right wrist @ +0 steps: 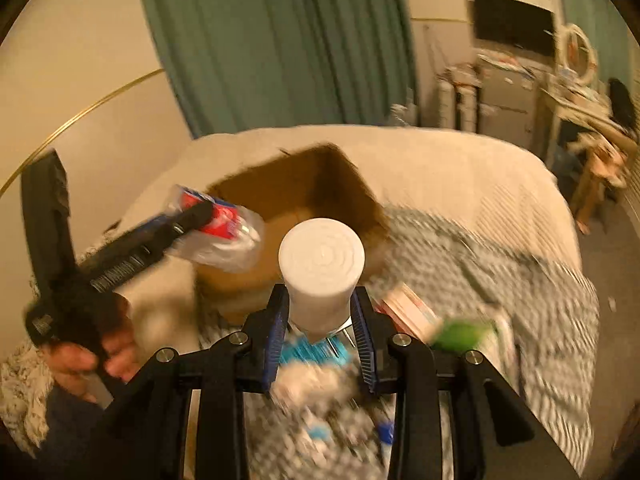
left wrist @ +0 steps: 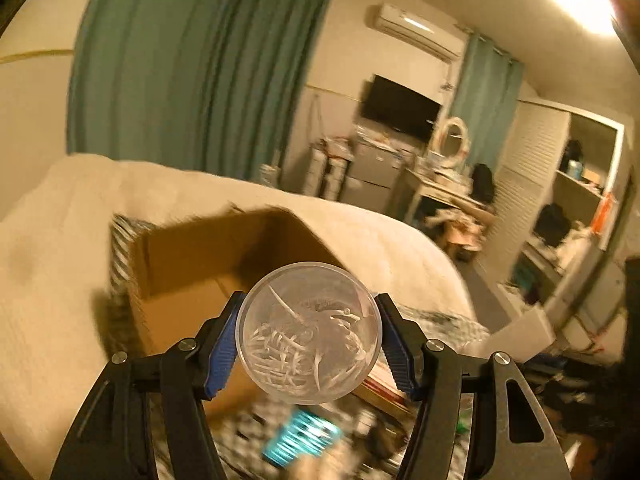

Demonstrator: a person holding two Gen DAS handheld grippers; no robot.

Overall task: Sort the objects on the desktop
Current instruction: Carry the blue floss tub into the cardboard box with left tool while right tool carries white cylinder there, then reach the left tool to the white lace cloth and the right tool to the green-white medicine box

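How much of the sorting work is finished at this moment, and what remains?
Done: nothing is visibly sorted; the open brown cardboard box shows only bare floor. In hand: the left gripper clamps a clear round plastic container of small white pieces, and the right gripper clamps a white plastic bottle, both carried near the box. Left: blurred items on the patterned cloth, including a teal packet and a green object.

Cardboard box (left wrist: 224, 264) ahead of me, top open, interior clear. Loose clutter (right wrist: 320, 392) crowds the bed (right wrist: 480, 168) below my jaws.
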